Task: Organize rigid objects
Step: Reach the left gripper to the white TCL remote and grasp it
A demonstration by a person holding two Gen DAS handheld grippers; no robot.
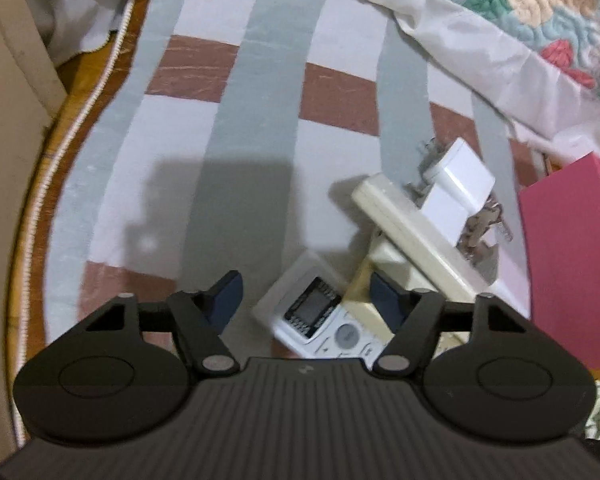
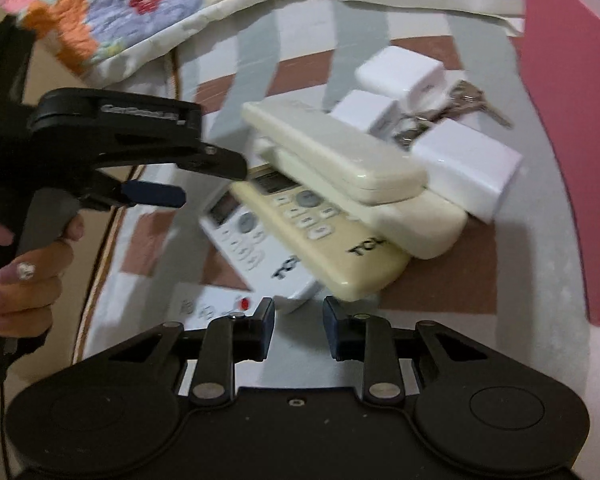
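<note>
Several remotes lie piled on the checked bedsheet point(image 1: 236, 120). In the left wrist view my left gripper point(image 1: 305, 296) is open, straddling the display end of a white remote point(image 1: 312, 316); its pads do not press on it. A long cream remote point(image 1: 412, 232) crosses the pile beyond. In the right wrist view my right gripper point(image 2: 299, 320) is open by a narrow gap, nothing between its pads, just short of the white remote's point(image 2: 252, 240) near end. Beside that lie a cream remote point(image 2: 332, 240) face up, two more cream remotes point(image 2: 332, 156), white chargers point(image 2: 468, 168) and keys point(image 2: 460, 100).
A pink box point(image 2: 572, 140) stands at the right of the pile. A flowered quilt point(image 2: 120, 4) is bunched at the back. A flat white remote with a red button point(image 2: 208, 304) lies near the mattress edge point(image 1: 60, 152). A hand point(image 2: 32, 272) holds the left gripper's handle.
</note>
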